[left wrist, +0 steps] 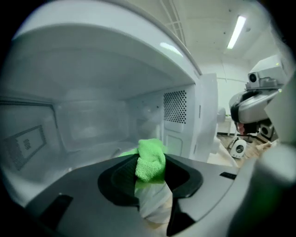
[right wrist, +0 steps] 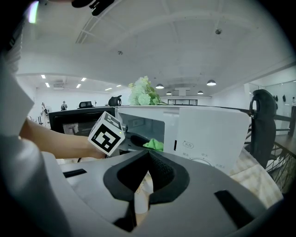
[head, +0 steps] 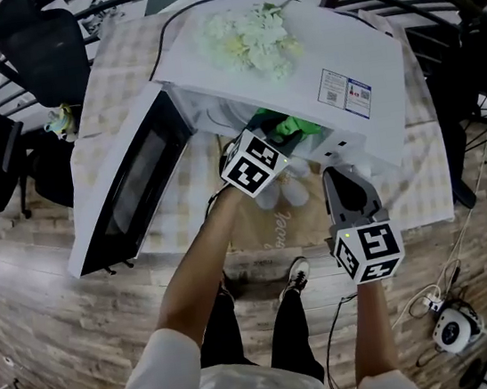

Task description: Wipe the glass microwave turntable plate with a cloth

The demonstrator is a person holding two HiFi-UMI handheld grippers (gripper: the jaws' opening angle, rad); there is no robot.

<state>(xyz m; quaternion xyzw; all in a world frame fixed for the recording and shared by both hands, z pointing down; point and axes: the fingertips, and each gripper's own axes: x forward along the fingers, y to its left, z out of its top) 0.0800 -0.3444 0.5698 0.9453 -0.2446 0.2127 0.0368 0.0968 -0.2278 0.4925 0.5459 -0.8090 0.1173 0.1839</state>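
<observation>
The white microwave (head: pixel 314 58) stands on the table with its door (head: pixel 131 191) swung open to the left. My left gripper (head: pixel 275 134) reaches into the cavity and is shut on a green cloth (head: pixel 299 126). In the left gripper view the cloth (left wrist: pixel 151 155) bunches between the jaws of the left gripper (left wrist: pixel 149 173), just above the hazy cavity floor (left wrist: pixel 88 155); I cannot make out the glass plate there. My right gripper (head: pixel 339 173) hovers outside, in front of the control panel (right wrist: pixel 208 139). In its own view the right gripper (right wrist: pixel 149 157) is shut on nothing.
Pale artificial flowers (head: pixel 253 39) lie on top of the microwave. A checked tablecloth (head: pixel 186 202) covers the table. Black office chairs (head: pixel 43 46) stand at the far left. A small white device with cables (head: pixel 451 328) sits on the wooden floor at the right.
</observation>
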